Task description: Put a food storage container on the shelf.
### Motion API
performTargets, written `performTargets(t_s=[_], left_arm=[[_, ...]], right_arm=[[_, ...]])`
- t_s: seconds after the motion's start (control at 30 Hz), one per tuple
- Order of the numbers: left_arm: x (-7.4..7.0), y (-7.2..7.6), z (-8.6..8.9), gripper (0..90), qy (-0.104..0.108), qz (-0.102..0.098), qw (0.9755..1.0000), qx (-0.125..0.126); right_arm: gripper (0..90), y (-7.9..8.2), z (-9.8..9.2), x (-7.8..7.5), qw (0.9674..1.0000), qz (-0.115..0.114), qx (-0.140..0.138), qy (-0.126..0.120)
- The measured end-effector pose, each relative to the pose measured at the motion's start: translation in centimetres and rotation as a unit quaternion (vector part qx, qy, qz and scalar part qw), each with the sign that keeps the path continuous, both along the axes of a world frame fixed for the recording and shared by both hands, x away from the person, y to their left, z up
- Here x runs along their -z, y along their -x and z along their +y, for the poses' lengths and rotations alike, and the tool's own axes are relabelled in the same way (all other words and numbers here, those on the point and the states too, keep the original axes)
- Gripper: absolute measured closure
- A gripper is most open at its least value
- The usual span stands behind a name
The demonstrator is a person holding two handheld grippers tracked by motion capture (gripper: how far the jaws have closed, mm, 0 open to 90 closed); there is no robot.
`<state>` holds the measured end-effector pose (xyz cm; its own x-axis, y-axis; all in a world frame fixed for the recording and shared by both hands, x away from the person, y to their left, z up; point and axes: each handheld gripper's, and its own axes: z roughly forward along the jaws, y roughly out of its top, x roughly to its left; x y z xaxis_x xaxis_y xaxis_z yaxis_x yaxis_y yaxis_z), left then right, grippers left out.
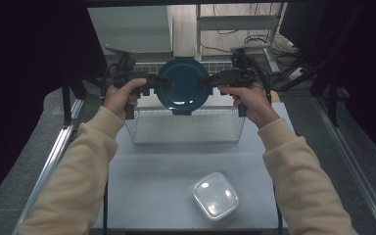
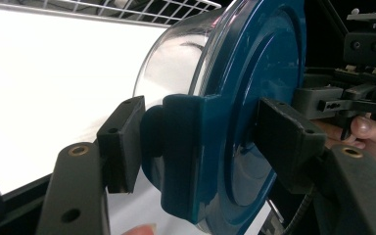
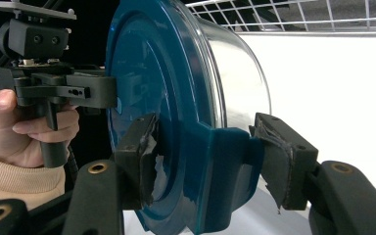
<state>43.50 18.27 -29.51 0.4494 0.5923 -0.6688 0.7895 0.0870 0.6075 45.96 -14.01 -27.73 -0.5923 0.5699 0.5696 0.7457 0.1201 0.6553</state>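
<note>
Both claws are gripping a round container with a blue lid (image 1: 183, 83), holding it tipped on its side at the upper centre of the frame, above the wire basket (image 1: 186, 128). The left claw (image 1: 152, 81) is clamping one lid tab; the right claw (image 1: 210, 78) is clamping the opposite tab. It is probably being lowered into the basket, which calls for both releasing together. A square lidded box (image 1: 215, 196) is sitting on the tabletop (image 1: 152, 181), lower centre.

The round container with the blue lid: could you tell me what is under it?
The wire basket sits below the lidded container, which both grippers hold. The basket's floor beneath it is hidden.
</note>
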Motion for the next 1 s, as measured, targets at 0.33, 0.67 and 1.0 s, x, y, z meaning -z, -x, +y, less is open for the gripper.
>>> performTargets(t_s=[0.33,0.67,1.0], left_arm=[[0.0,-1.4,0.4,37.3,0.004,0.013,0.9999,-0.007],[1.2,-3.5,0.7,37.3,0.015,0.043,0.999,-0.005],[2.7,-5.5,0.8,38.0,0.044,0.072,0.9961,-0.025]], right_arm=[[43.4,-1.6,0.4,0.2,0.9999,0.014,0.0,-0.004],[43.1,-3.5,0.7,0.6,0.9993,0.036,0.008,0.005],[41.5,-5.9,0.4,2.1,0.9963,0.08,0.023,-0.021]])
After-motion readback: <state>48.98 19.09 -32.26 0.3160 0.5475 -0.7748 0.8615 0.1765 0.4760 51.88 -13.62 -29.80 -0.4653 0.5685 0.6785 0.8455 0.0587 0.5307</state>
